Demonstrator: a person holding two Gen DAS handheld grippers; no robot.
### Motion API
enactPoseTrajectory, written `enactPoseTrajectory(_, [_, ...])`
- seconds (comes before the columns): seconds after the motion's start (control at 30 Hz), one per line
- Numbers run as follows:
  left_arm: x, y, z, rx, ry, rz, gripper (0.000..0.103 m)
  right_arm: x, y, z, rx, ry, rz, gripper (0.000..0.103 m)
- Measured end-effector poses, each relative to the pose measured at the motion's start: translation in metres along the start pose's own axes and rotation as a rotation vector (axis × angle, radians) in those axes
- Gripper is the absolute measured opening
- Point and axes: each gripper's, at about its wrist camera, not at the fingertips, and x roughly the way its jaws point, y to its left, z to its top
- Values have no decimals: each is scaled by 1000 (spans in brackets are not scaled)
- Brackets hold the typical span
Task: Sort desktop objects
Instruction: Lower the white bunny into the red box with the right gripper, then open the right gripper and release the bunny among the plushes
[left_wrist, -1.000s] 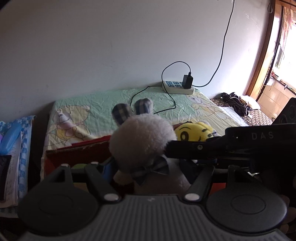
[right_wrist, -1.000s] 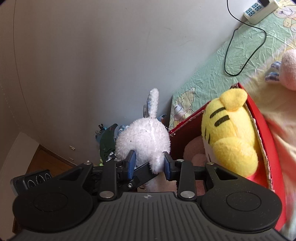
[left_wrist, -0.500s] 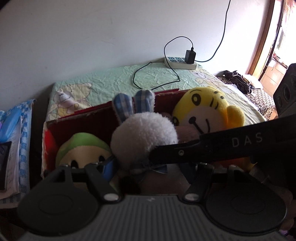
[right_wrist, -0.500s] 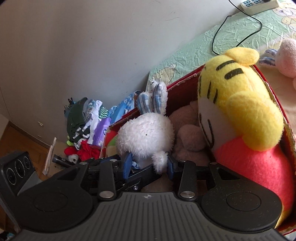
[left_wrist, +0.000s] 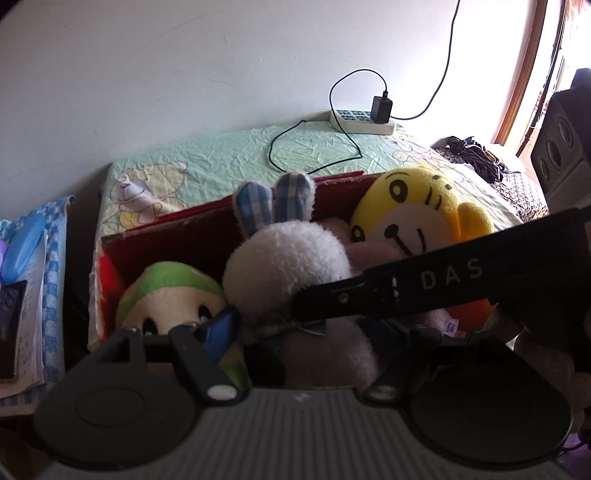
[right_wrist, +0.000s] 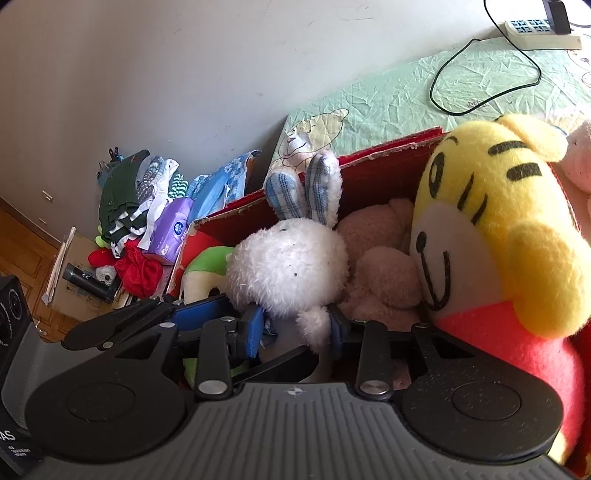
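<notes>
Bunny (right_wrist: 291, 266) is down inside the red box (right_wrist: 373, 177) now, wedged between the green plush (right_wrist: 207, 266) and the yellow tiger (right_wrist: 491, 229). My right gripper (right_wrist: 295, 328) has it pinched low on the body so the ears stay up; my left gripper (left_wrist: 306, 332) looks wide open around it, gripping nothing.

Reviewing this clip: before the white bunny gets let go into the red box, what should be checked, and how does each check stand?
1. White bunny gripped by right gripper: ok, jaws pinch its lower body.
2. Bunny over the red box, inside its walls: ok.
3. Space below it: cannot tell; green toy, pink toy and yellow tiger crowd the box.
4. Left gripper clear of the bunny: cannot tell, its jaws flank the bunny's body.
5. Grippers clear of each other: not ok, the right one crosses just over the left.
</notes>
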Motion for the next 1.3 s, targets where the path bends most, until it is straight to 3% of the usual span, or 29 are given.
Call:
enactPoseTrajectory(0.13, [-2, 4, -1, -8, -1, -13, 82, -4, 2, 1, -5, -12, 27, 42])
enactPoseTrajectory(0.37, [-8, 14, 0, -76, -13, -59, 82, -25, 2, 7, 3, -139, 48, 41])
enactPoseTrajectory(0.5, [-9, 10, 0, -67, -15, -49, 82, -26, 4, 14, -15, -200, 43, 30])
enactPoseTrajectory(0.6, [-9, 8, -1, -56, -16, -38, 82, -14, 8, 18, -44, -185, 29, 24])
enactPoseTrajectory(0.7, [-8, 8, -3, -51, -17, -31, 82, -4, 12, 16, -66, -144, 20, 24])
enactPoseTrajectory(1.07, [7, 0, 2, -38, 2, -8, 87, 17, -2, 18, -48, -134, -26, 25])
enactPoseTrajectory(1.3, [10, -7, 2, -33, -2, -9, 91, -2, -10, 18, 9, -149, 47, 25])
